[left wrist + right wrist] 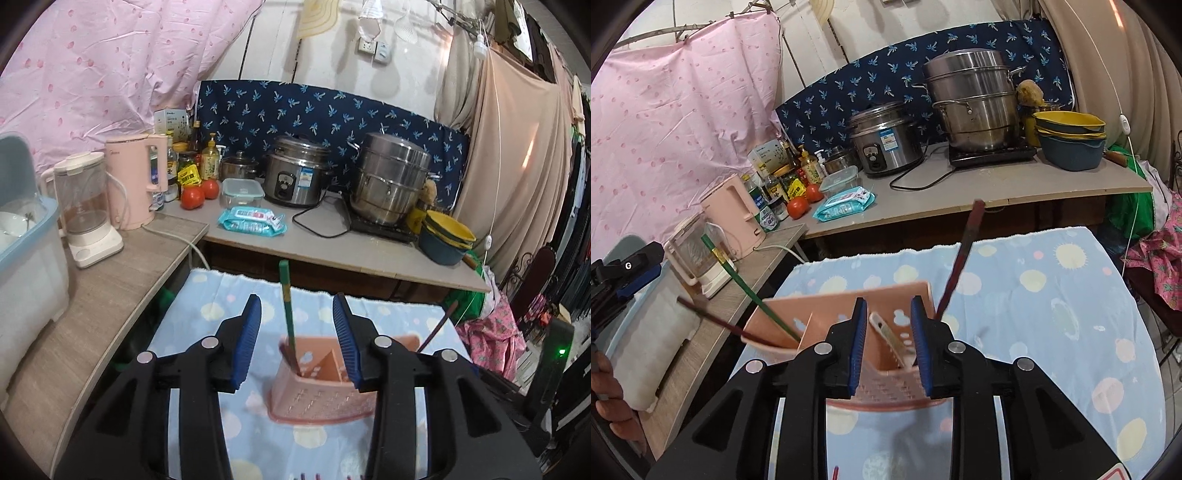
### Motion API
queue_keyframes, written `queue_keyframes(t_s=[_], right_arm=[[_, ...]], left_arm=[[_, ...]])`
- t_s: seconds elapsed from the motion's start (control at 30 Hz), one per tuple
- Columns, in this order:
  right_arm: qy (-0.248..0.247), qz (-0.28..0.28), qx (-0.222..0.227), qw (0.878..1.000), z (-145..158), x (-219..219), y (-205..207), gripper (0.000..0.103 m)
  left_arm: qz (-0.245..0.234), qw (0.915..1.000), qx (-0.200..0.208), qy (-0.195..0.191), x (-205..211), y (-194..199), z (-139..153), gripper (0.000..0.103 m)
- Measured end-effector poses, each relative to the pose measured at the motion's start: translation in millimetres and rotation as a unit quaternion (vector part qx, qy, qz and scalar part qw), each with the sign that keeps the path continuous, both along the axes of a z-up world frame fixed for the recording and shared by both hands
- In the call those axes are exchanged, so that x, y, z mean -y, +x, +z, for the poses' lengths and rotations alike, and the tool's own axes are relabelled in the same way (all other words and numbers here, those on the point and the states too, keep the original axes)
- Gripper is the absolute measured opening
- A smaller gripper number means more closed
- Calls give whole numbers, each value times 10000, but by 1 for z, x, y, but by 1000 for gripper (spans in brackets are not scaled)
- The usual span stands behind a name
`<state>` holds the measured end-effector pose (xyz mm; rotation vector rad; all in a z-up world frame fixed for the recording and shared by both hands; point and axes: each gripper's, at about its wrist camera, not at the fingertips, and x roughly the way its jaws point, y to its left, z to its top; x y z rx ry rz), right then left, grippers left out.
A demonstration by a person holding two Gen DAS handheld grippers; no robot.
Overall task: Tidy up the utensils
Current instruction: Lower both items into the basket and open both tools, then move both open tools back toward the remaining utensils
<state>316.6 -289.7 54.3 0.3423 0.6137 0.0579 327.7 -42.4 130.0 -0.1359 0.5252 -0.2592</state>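
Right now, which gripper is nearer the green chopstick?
Left. The left gripper straddles the green chopstick, fingers apart. The right gripper sits over the pink holder's other compartment.

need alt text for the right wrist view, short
Open right tongs hover over a pink utensil holder on a blue dotted cloth. A green chopstick and dark red chopsticks lean out of it. Behind it, a counter carries steel pots.
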Motion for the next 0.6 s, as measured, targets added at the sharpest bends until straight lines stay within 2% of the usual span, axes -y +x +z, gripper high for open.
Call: queue_keyframes(t_s=[0.43,0.6], right_arm=[[-488,181,42,9986,-4,-33,-77,25],[-643,220,-18,9977,-16,-43,-111,25]], left_arm=[[-13,9993,-310,204,-6,-52,-24,38],[-83,9986,-457,251,-9,-76,-41,38]])
